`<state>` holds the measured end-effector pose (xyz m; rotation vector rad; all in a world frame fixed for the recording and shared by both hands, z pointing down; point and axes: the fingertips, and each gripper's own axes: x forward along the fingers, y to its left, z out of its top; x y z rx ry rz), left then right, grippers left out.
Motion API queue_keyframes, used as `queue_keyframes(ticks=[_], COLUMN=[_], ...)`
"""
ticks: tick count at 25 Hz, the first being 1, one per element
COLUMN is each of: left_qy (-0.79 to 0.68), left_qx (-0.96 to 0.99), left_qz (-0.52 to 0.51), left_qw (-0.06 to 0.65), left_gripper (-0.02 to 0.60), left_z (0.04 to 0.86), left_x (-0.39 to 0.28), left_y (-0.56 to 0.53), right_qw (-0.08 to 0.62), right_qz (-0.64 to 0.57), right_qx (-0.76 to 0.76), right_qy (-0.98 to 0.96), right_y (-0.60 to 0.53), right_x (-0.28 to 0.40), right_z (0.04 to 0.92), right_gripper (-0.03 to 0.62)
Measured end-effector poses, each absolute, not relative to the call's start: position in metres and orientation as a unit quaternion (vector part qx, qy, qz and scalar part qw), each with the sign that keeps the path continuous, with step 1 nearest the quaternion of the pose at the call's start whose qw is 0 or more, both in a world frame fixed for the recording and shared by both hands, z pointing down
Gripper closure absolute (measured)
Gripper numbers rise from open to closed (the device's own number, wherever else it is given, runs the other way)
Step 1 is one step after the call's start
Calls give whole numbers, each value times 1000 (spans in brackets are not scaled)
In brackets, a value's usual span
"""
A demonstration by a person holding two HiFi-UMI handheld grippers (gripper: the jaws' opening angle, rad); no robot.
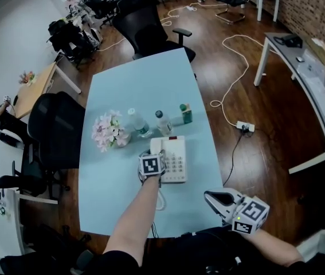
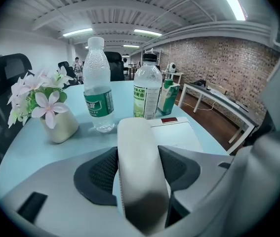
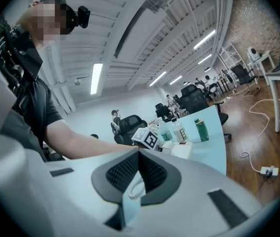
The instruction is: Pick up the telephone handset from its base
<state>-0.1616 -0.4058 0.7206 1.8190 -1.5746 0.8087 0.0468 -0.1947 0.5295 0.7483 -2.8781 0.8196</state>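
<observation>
A white telephone base point(image 1: 175, 160) with a keypad lies on the light blue table point(image 1: 133, 85), and its white handset point(image 1: 156, 146) rests along the base's left side. My left gripper point(image 1: 153, 153) reaches down over the handset. In the left gripper view the handset point(image 2: 136, 137) runs between the dark pads point(image 2: 98, 174), on the base point(image 2: 179, 132); the left gripper point(image 2: 138, 169) is open around it. My right gripper point(image 1: 208, 195) hangs off the table's front right corner. The right gripper point(image 3: 139, 156) is shut on nothing.
Behind the phone stand a vase of pink flowers point(image 1: 107, 132), two water bottles point(image 1: 137, 121) point(image 1: 163, 121) and a green carton point(image 1: 186, 113). The phone's coiled cord point(image 1: 161, 200) hangs at the front edge. Black office chairs point(image 1: 56, 128) point(image 1: 151, 30) flank the table.
</observation>
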Motion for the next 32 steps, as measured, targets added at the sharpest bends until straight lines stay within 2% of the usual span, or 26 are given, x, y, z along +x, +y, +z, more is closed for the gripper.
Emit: queue_keyframes(ticks=[12,21,32], left_qy=[-596,-578,-510], left_qx=[693,747,804], left_qz=[267,169,-32], left_qw=[305,282,304], left_gripper=[350,350,350], left_z=[697,615,508], left_x=[-161,-160,-176], left_y=[-397,-358,-214], right_qw=[31,17,-7], right_qz=[257,237,228], right_qx=[242,233,221], right_qy=[-935,-943,-948], right_y=[-188,-159,-103], right_x=[40,14,-36], right_z=[524,504,483], right_gripper=[577,577,577])
